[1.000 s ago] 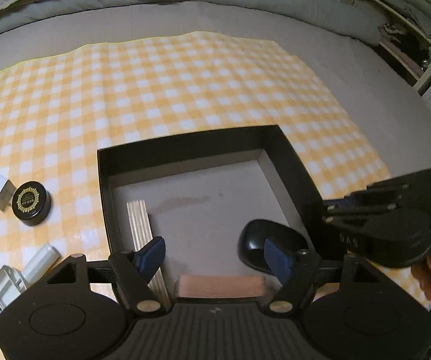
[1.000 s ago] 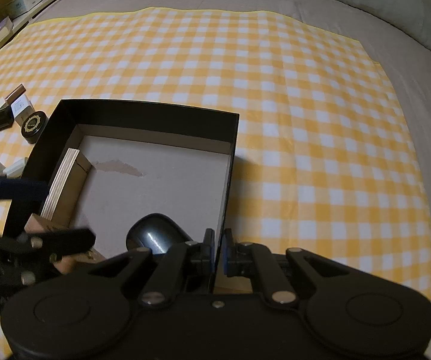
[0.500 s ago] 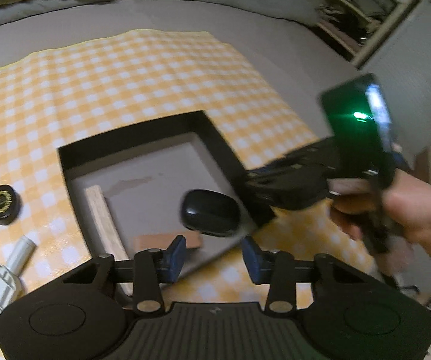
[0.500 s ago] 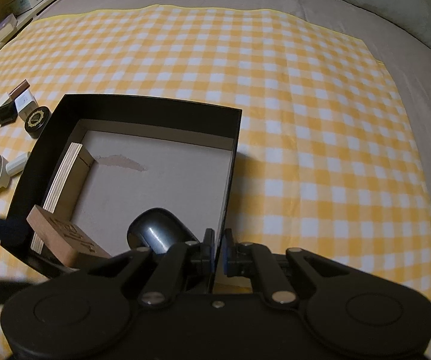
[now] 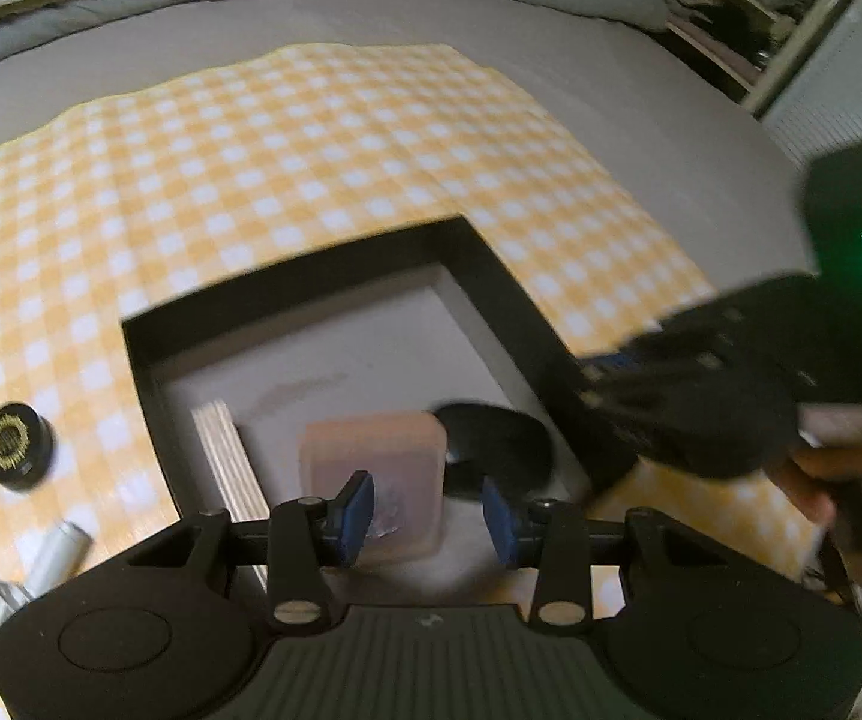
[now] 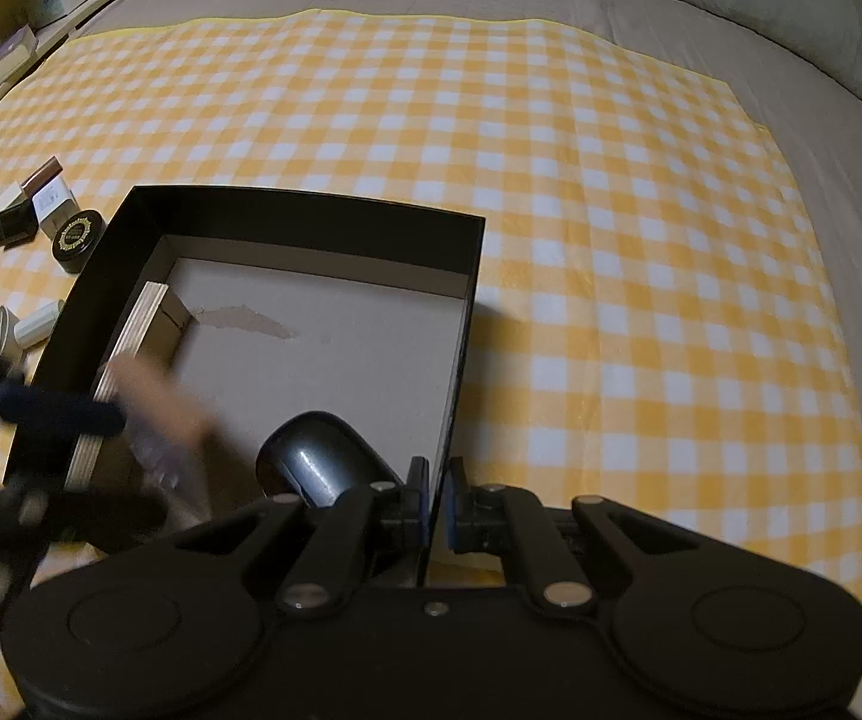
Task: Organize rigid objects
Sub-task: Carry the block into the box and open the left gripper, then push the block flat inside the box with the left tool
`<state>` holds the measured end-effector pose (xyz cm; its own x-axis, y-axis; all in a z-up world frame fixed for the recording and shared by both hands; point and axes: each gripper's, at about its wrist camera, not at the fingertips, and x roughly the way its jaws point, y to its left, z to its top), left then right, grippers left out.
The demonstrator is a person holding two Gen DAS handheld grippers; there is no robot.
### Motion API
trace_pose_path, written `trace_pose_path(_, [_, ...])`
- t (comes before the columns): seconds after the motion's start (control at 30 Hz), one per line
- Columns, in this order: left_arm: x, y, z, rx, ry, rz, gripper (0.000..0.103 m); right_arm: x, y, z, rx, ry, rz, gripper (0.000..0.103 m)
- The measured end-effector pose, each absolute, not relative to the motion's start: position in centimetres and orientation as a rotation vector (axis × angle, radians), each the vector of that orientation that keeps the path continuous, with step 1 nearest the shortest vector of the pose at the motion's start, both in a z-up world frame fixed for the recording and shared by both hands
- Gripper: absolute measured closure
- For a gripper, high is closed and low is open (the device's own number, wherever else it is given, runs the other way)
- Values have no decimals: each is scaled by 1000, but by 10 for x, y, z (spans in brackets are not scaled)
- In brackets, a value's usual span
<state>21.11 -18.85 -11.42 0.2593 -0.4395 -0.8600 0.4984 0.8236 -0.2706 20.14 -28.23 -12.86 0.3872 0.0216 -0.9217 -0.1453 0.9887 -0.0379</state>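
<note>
A black box with a grey floor sits on the yellow check cloth. Inside it are a plywood slab along the left wall, a tan block and a black mouse-shaped object. My left gripper hovers over the box's near side with a narrow gap. Nothing is pinched between its pads, and the tan block lies blurred just beyond the left pad. My right gripper is shut on the box's thin right wall.
Left of the box lie a round black tin with a gold emblem, a silver-white cylinder piece and small white and black boxes. A person's hand holds the right gripper. Grey bedding surrounds the cloth.
My left gripper narrowed from wide open, drew back from the box, then came back over it. The tan block shifted from the near wall further inside, blurred. The right gripper kept still.
</note>
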Motion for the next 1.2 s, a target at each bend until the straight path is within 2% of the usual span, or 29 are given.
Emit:
trace_pose_path(0.43, [249,-210,-130,118,1007,-569,58,200,-282,-128,-120,1166,108,98])
trace_pose_path(0.57, [252,-223,-141,169,1005,-594,49,199,-281,-127,-120,1165,110,98])
trace_pose_path(1.0, [251,-244,-173,412,1065,-572,51,197,-279,-126,-114,1165,124,97])
trace_pose_path(1.1, [247,-234,-172,421,1095,-589,57,197,-280,-126,-116,1164,126,97])
trace_pose_path(1.2, [240,-226,-171,447,1105,-617,58,197,-280,-126,-118,1164,129,97])
